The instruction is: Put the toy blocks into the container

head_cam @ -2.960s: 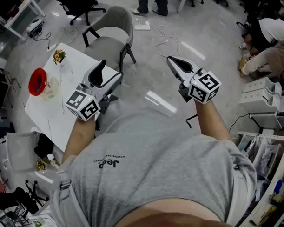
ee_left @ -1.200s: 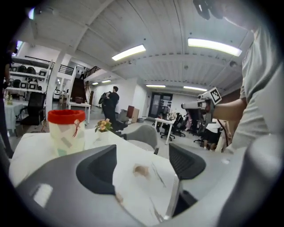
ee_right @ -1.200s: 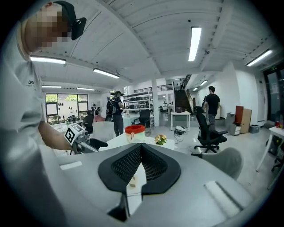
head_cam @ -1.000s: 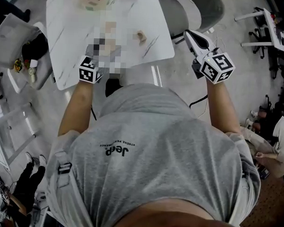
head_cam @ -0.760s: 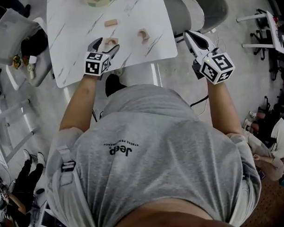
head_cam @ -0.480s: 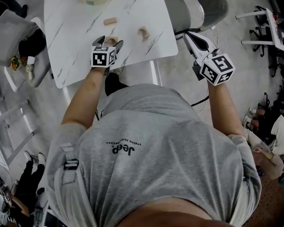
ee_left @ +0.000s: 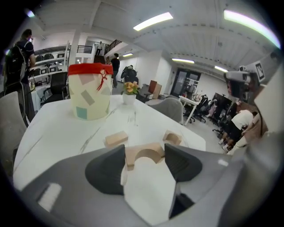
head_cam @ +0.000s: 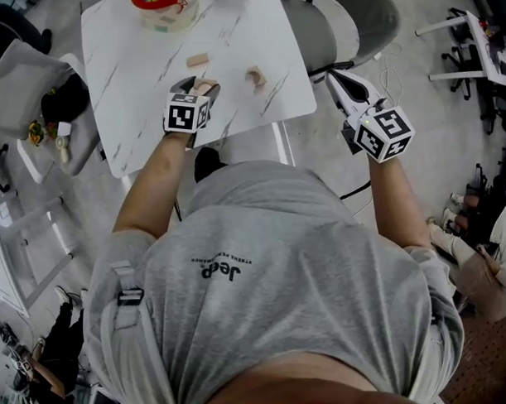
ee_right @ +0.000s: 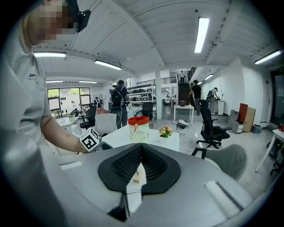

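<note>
On the white table (head_cam: 140, 118) an arch-shaped wooden block (ee_left: 133, 156) sits between the jaws of my left gripper (ee_left: 144, 150), which are closing; both pads touch its ends. The head view shows the same gripper (head_cam: 196, 85) low over the table near its front edge. Beyond it lie a rectangular block (ee_left: 116, 138) (head_cam: 197, 60) and a second arch block (ee_left: 172, 137) (head_cam: 256, 76). The red-rimmed container (head_cam: 165, 3) (ee_left: 88, 91) stands at the far end. My right gripper (head_cam: 334, 76) (ee_right: 141, 146) hangs shut and empty, off the table's right side.
A grey chair (head_cam: 325, 26) stands behind the table's right corner, under the right gripper. Another grey seat (head_cam: 25, 73) is at the table's left. A small flower pot (ee_left: 129, 93) stands beyond the container. People and office chairs fill the room behind.
My left gripper has moved forward over the table to the near arch block and its jaws have come in round it. The right gripper has barely moved.
</note>
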